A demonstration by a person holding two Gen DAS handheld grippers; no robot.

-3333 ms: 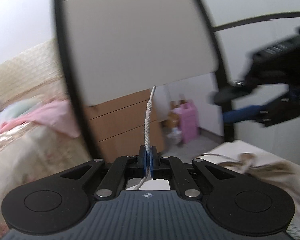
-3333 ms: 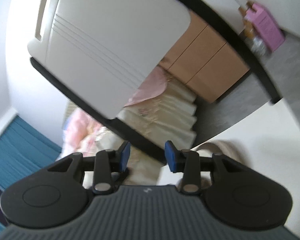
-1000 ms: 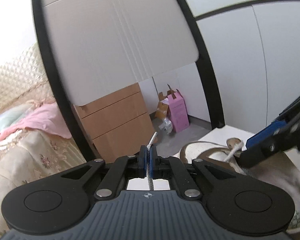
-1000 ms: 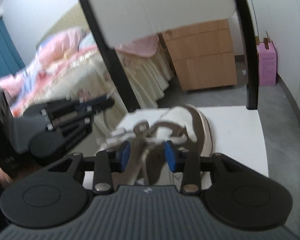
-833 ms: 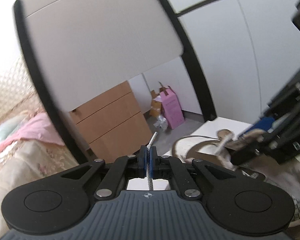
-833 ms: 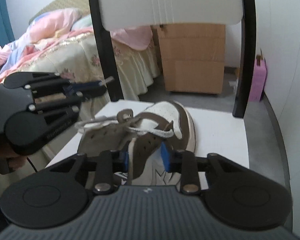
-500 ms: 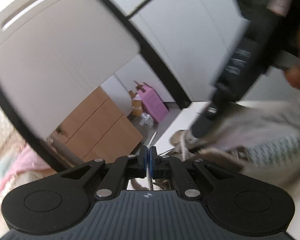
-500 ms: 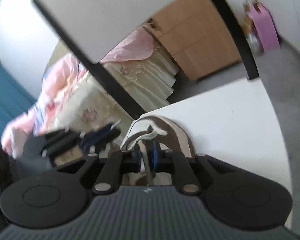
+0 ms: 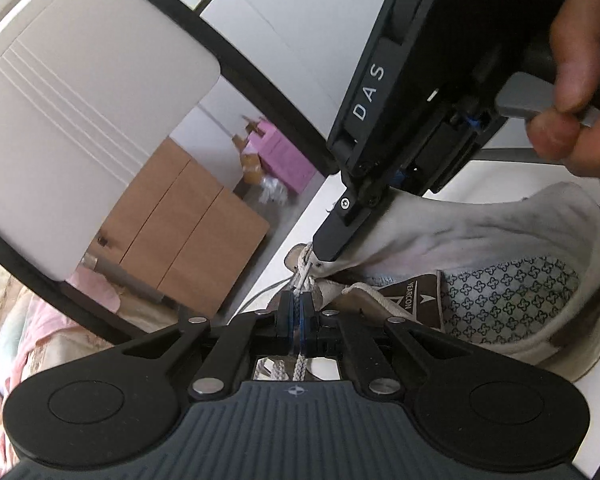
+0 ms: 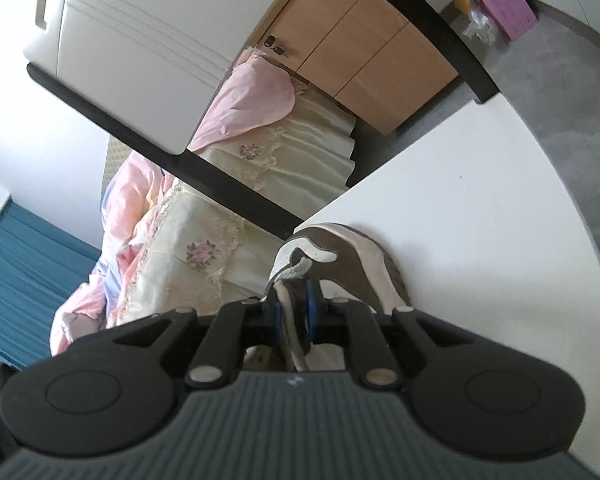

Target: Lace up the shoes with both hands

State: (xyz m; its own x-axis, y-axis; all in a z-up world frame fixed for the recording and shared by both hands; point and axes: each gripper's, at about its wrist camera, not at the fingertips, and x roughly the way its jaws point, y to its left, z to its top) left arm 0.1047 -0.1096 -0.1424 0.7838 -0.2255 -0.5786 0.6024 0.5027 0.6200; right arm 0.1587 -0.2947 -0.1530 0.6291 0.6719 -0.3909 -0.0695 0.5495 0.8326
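My right gripper (image 10: 293,314), wide open a second ago, is now clamped on the shoe's eyelet flap (image 10: 290,320), steadying the shoe (image 9: 500,280) on the white table (image 10: 480,208). My left gripper (image 9: 298,314) stays clenched on the lace (image 9: 300,364), tip at the eyelet. Both noses nearly touch, table edge close left; little room.

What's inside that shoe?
Inside the shoe, the left wrist view shows a lining printed with small clover shapes and a brown tongue label. The toe end is hidden behind the tongue and the right gripper.
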